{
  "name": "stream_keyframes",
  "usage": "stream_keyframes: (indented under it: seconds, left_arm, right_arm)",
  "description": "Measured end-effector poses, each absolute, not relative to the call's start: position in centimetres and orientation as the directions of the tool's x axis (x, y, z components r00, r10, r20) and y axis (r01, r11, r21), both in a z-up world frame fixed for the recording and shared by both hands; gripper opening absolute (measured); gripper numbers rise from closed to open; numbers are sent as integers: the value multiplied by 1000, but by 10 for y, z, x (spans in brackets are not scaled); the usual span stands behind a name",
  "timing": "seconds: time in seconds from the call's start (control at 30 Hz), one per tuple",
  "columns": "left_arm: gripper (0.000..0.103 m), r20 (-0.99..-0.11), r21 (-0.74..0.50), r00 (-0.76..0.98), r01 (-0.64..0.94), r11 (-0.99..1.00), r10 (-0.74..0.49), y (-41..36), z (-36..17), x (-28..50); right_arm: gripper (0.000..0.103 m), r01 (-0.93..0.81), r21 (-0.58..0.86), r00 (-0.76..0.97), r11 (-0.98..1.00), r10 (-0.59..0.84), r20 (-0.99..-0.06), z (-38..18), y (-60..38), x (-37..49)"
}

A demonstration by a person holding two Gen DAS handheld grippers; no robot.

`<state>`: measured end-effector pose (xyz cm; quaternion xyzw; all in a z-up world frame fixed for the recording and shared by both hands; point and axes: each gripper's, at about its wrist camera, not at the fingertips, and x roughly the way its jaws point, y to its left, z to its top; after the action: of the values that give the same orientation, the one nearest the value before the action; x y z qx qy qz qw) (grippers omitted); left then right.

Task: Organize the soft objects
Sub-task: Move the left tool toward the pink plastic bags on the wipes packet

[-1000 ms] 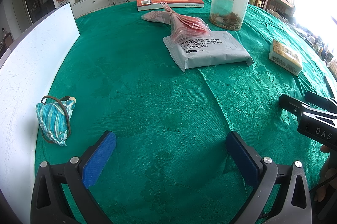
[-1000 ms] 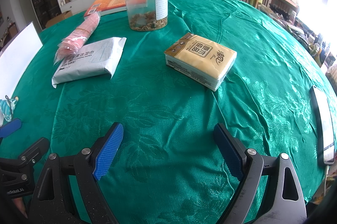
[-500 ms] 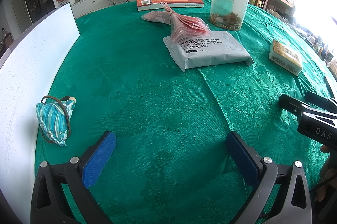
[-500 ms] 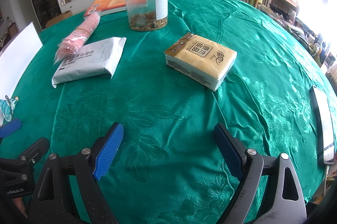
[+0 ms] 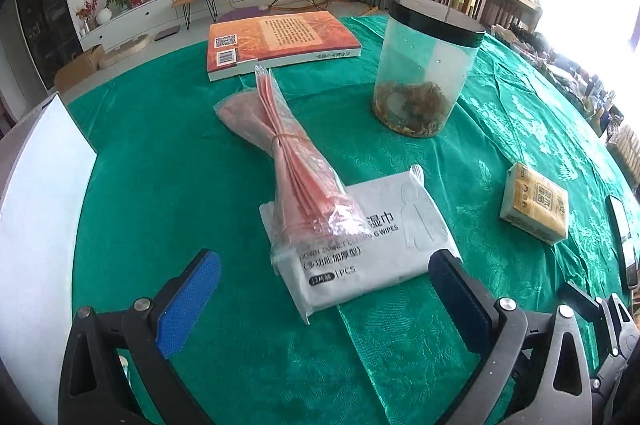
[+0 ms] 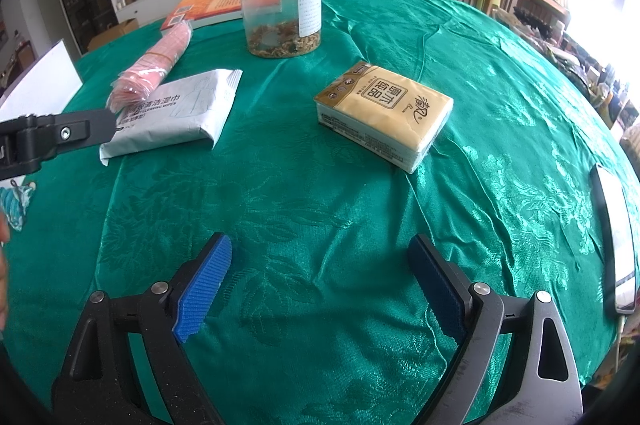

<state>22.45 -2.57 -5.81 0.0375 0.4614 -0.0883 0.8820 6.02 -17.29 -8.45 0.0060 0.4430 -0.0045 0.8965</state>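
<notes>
Jaws of left gripper (image 5: 324, 289) spread, flanking wipes pack (image 5: 372, 249).

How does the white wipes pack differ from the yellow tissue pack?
The wipes pack is white, flat and wide; the tissue pack is yellow, blockier and smaller. A pink bag bundle rests on the wipes pack; nothing lies on the tissue pack. Both lie flat on the green tablecloth.
</notes>
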Motion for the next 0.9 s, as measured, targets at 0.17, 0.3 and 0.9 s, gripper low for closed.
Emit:
stream_keyframes:
  seconds: [0.17, 0.3, 0.9]
  left_arm:
    - [85, -853, 60, 503, -171, 984, 139, 36, -65, 269]
    - [87, -768, -54, 640, -109, 993, 29, 50, -36, 238]
    - [103, -883, 183, 432, 674, 716, -182, -76, -89, 237]
  right_arm:
    - [92, 13, 6, 608, 1000, -3, -794, -84, -173, 60]
    - [92, 14, 6, 607, 1000, -3, -794, -84, -173, 60]
    - [93, 11, 6, 606, 1000, -2, -796, -85, -172, 60]
